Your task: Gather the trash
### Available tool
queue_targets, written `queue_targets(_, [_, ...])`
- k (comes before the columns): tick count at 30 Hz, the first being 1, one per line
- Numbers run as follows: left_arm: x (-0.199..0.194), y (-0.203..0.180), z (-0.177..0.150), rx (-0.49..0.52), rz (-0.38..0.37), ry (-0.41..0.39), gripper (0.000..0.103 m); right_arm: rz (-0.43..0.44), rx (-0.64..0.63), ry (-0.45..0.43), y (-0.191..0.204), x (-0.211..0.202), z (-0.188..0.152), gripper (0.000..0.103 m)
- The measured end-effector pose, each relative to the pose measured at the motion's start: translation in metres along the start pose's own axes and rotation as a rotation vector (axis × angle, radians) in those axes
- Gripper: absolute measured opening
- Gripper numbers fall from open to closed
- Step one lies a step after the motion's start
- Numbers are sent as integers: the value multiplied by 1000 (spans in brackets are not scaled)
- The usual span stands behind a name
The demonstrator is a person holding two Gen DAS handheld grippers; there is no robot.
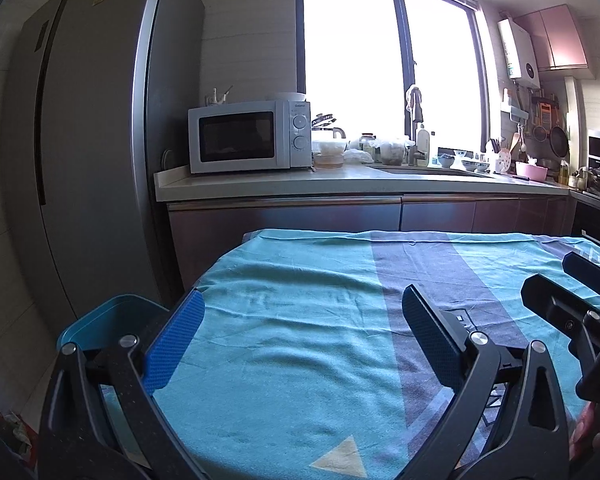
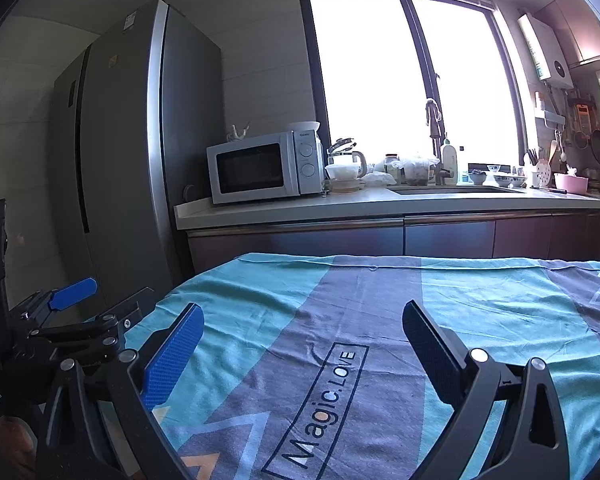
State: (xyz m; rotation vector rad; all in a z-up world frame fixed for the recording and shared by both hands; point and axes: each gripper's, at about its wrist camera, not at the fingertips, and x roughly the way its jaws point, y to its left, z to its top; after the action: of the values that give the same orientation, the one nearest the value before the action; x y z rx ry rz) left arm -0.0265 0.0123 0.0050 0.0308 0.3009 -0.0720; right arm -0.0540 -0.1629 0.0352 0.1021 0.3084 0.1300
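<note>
The left gripper (image 1: pixel 302 322) and right gripper (image 2: pixel 302 330) hover with jaws apart, empty, above the tablecloth (image 1: pixel 300 280). No trash is visible; the bin (image 1: pixel 112 320) sits just left of the left gripper. Judged step: searching; next move calls for locating 1 item.

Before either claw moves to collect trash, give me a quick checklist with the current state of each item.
1. Left claw open and holding nothing: ok.
2. Right claw open and holding nothing: ok.
3. Trash in sight on the tablecloth: not ok, none visible.
4. Blue bin within view at the table's left edge: ok.
5. Bin contents: cannot tell.
6. Claws apart from each other: ok.
</note>
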Motion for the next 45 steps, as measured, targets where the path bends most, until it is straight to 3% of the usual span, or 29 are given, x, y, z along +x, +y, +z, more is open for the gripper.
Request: queue_targets(45, [2,-5,1,6,14,-30,97,-32,32,-18,-13,-4,-2,96])
